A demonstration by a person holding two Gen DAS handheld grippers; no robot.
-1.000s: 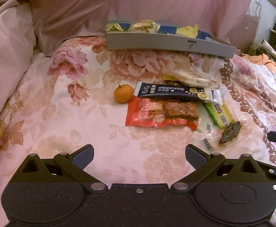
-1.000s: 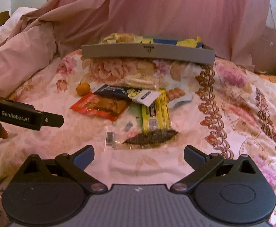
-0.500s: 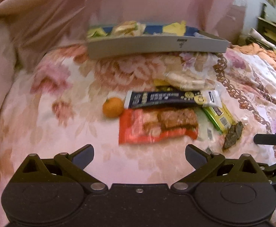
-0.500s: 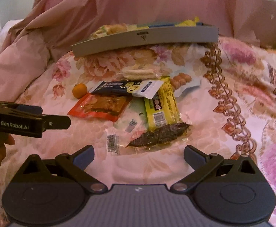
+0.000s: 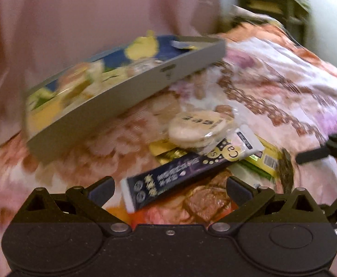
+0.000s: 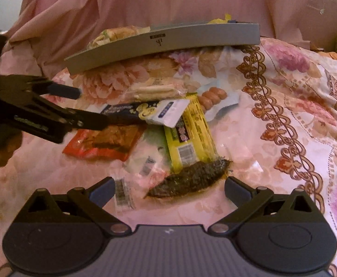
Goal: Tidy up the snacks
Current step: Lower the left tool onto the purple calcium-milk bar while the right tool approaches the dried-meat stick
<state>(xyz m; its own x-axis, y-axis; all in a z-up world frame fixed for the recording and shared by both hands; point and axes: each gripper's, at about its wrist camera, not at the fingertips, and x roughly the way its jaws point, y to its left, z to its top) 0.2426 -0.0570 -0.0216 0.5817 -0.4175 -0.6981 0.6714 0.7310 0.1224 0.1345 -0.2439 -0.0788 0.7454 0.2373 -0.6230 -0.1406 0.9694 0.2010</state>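
one dark wrapper [image 5: 187,170] reads, perhaps, "ca".

Warm pinkish light; left wrist view smeared, probably motion blur; right sharper, fisheye-bent edges.

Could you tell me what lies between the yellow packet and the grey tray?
In the right wrist view, a clear pack of pale wafers lies between the yellow packet and grey tray.

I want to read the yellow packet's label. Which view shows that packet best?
The right wrist view: the yellow packet lies sharp and nearly whole, with only its top end under the dark blue packet. In the left wrist view, only a blurred corner peeks out at the pile's right edge.
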